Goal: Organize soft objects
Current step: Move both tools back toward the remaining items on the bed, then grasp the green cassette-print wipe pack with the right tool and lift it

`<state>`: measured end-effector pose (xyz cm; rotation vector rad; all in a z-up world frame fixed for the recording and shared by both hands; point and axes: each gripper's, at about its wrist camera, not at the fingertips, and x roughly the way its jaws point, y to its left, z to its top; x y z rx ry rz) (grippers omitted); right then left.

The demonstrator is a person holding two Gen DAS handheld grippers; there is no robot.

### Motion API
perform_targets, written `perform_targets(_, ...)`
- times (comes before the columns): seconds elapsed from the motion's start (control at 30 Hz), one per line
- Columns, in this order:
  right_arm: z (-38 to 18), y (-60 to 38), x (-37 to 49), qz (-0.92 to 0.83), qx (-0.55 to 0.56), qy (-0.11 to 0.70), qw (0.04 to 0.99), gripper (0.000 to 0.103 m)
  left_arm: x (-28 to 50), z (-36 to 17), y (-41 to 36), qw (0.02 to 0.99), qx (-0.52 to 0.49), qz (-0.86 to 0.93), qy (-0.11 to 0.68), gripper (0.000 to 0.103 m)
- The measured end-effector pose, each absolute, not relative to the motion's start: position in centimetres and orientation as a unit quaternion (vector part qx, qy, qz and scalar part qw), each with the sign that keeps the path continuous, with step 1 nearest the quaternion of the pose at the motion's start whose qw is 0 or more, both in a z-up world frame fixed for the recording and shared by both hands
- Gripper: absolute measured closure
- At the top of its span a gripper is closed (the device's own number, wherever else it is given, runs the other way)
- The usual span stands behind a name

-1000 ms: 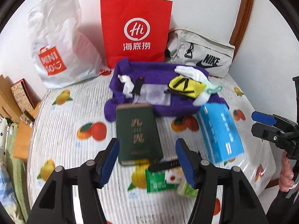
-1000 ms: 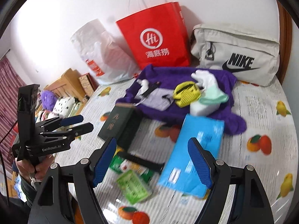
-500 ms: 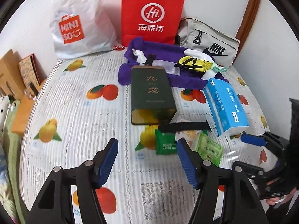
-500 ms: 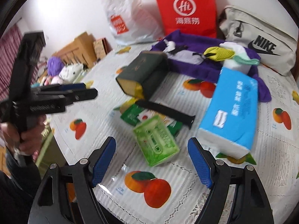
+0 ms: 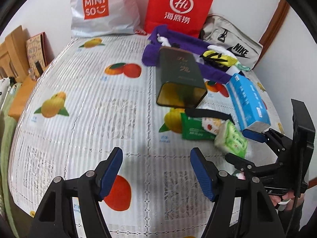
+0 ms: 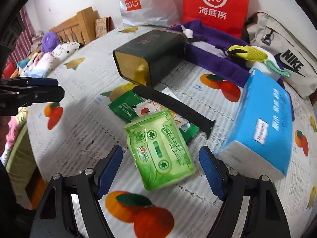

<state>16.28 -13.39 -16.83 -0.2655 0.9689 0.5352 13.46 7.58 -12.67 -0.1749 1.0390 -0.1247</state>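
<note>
A green tissue pack (image 6: 160,152) lies on the fruit-print tablecloth (image 6: 83,130), between the open jaws of my right gripper (image 6: 160,168). It also shows in the left wrist view (image 5: 231,140). Behind it lie a green sachet (image 6: 122,107), a black strap (image 6: 174,107) and a blue tissue box (image 6: 263,123). A dark green tin (image 6: 154,55) lies on its side with its open end toward me. A purple cloth (image 6: 216,59) carries a yellow mesh item (image 6: 249,52) and white items. My left gripper (image 5: 156,168) is open and empty above bare tablecloth (image 5: 89,107).
A red paper bag (image 5: 178,6), a white MINISO bag (image 5: 99,8) and a grey Nike bag (image 5: 235,45) stand along the wall at the back. A wooden bed frame (image 6: 75,27) with folded bedding is to the left of the table.
Both grippers have pulled back toward the near table edge and lowered. The right gripper has come down so that the green tissue pack now lies between its jaws.
</note>
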Motion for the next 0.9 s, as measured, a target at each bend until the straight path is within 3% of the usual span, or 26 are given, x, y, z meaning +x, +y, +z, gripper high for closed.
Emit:
perform_targets(0.1, -17.8, -12.8, 16.5, 0.259, -0.136, 0.461, 0.838, 0.026, 13.6, -13.2, 7.7, 0.86, -0.082, -0.057, 0.501, 0.034)
perform_targets(0.17, -18.0, -12.6, 16.4, 0.254, -0.145, 0.451, 0.843, 0.039, 13.7, -13.4, 7.7, 0.859, -0.081, -0.057, 0.503, 0.034)
perform_targets(0.9, -15.6, -19.9, 13.2, 0.245, -0.074, 0.434, 0.864, 0.041, 13.9, -14.8, 0.4, 0.859, -0.018, -0.102, 0.502, 0.034)
